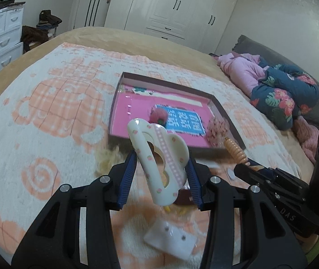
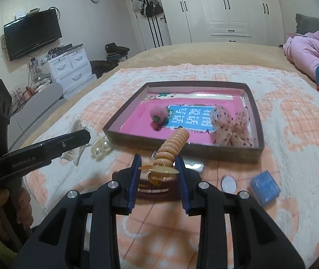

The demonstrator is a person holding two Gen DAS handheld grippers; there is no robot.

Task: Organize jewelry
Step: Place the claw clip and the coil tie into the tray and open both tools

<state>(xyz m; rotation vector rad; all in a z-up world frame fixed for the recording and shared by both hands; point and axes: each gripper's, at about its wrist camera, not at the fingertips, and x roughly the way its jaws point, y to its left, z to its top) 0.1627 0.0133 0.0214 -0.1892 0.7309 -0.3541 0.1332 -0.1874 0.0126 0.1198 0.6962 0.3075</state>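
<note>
left gripper (image 1: 162,163) clamps a cream clip (image 1: 157,159), right gripper (image 2: 158,170) an orange clip (image 2: 173,148), over the blanketed bed (image 1: 47,116).

Our left hand-held gripper (image 1: 162,174) clamps a cream hair clip (image 1: 159,157) upright above the bed's blanket (image 1: 47,103). Beyond it lies a shallow box (image 1: 226,109) with a pink floor. At our right, the other hand-held gripper (image 1: 245,164) holds an orange ribbed clip (image 1: 234,149) near the box's front edge.

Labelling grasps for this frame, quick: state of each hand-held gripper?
Left hand-held gripper: shut on the cream hair claw clip.
Right hand-held gripper: shut on the orange ribbed hair clip.
</note>
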